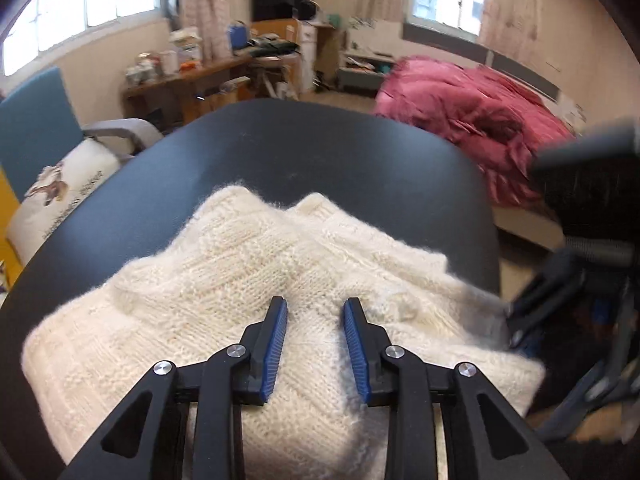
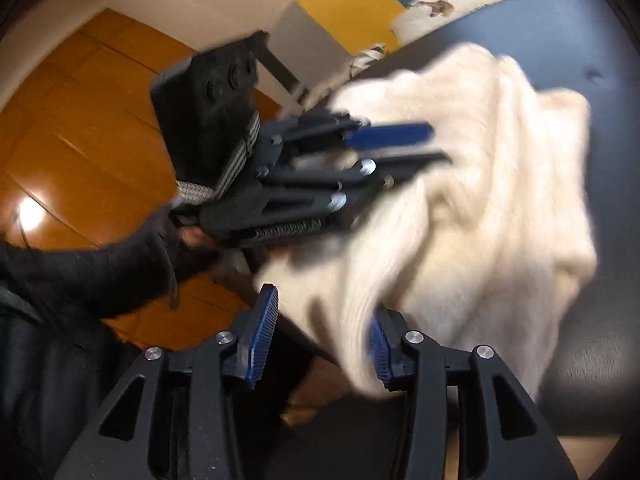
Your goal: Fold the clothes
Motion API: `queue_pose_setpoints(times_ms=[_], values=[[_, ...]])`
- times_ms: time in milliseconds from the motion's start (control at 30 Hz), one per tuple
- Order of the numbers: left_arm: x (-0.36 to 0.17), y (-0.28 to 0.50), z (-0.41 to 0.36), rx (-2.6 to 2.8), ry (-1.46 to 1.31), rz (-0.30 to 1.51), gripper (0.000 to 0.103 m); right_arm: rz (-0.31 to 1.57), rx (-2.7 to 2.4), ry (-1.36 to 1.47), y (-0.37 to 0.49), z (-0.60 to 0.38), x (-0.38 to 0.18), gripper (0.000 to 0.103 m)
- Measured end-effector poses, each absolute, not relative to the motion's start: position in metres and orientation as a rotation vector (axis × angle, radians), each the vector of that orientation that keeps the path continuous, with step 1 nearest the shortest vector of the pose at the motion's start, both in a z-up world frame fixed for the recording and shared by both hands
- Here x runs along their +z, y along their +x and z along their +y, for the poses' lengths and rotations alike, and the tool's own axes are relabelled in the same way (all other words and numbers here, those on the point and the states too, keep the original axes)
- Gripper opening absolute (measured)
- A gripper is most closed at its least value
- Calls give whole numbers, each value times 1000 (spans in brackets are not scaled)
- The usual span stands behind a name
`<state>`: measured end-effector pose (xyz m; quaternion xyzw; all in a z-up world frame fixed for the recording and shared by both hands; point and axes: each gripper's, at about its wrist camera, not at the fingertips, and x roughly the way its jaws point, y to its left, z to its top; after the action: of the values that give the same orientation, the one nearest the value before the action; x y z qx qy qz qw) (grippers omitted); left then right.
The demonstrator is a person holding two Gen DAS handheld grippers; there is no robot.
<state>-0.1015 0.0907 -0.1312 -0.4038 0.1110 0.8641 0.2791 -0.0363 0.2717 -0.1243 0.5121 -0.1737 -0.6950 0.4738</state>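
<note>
A fluffy cream knitted sweater [image 1: 248, 280] lies folded in a heap on a dark round table [image 1: 280, 152]. My left gripper [image 1: 316, 304] hovers just over its near part, blue pads apart, nothing pinched between them. In the right wrist view the sweater [image 2: 500, 200] is bunched and blurred, and one edge hangs down between the fingers of my right gripper [image 2: 324, 304]. The cloth lies against the right pad while the left pad [image 2: 260, 340] stands clear of it. The left gripper [image 2: 400, 146] also shows there, reaching over the sweater from the left.
A person's dark sleeve [image 2: 100, 268] holds the left gripper. Past the table are a pink quilt on a bed [image 1: 460, 108], a blue chair with a printed cushion [image 1: 60, 196] and a cluttered desk [image 1: 192, 68]. Orange wooden floor [image 2: 80, 120] lies below the table edge.
</note>
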Motion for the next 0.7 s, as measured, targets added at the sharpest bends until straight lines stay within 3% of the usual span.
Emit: queue_pose_setpoints(times_ms=[133, 233, 367, 533, 700], values=[[-124, -98, 78, 2329, -1072, 196, 30, -579, -1708, 1232, -37, 282, -144, 36], [-112, -86, 53, 2329, -1040, 48, 30, -595, -1727, 1226, -37, 280, -144, 37], [-102, -59, 32, 2319, -996, -3, 30, -554, -1761, 1243, -37, 274, -136, 43], [-124, -62, 70, 2269, -1123, 179, 30, -503, -1798, 1238, -32, 264, -131, 46], [-135, -66, 93, 2288, -1157, 250, 34, -244, -1901, 1181, -18, 242, -121, 47]])
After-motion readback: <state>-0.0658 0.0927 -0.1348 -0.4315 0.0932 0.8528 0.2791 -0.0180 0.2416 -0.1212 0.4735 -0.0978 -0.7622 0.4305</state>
